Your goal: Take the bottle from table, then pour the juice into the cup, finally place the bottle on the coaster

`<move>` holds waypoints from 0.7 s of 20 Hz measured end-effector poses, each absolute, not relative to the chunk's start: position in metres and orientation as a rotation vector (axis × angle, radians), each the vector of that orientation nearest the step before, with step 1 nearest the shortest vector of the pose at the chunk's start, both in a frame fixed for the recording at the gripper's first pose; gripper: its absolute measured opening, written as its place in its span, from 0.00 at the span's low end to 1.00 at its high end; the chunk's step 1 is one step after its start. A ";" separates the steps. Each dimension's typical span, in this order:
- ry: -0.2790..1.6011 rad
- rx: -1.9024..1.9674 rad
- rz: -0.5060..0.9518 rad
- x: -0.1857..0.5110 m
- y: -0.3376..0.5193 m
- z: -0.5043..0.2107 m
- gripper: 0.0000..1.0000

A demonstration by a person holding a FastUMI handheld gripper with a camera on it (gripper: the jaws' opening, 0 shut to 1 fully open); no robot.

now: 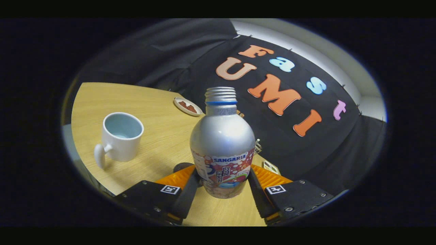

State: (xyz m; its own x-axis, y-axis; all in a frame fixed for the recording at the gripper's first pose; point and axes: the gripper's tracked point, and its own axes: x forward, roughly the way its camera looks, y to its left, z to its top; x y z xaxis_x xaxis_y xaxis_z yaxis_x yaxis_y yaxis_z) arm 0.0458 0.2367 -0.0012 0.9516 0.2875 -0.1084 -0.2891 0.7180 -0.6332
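The tongs [223, 185] hug the silver juice bottle [222, 149], one finger on each side of its lower half. Both fingers look like they press on it. The bottle stands straight up, its open neck pointing to 12 o'clock, its bottom near the desk [160, 136]. The white cup [119, 139] sits apart at 10 o'clock from the tongs. A small dish [187, 106] lies farther off at 11 o'clock. To pour, the bottle must tip toward the cup.
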 end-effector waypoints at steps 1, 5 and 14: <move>0.010 -0.648 0.326 0.048 0.236 -0.004 0.77; 0.028 -0.417 0.409 0.055 0.247 -0.009 0.77; 0.185 -0.025 0.453 0.104 0.243 -0.040 0.77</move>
State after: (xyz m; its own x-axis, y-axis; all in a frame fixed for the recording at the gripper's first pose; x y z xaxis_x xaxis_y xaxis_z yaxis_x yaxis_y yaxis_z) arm 0.1036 0.2428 -0.0404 0.8826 0.4330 -0.1832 -0.4375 0.8990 0.0168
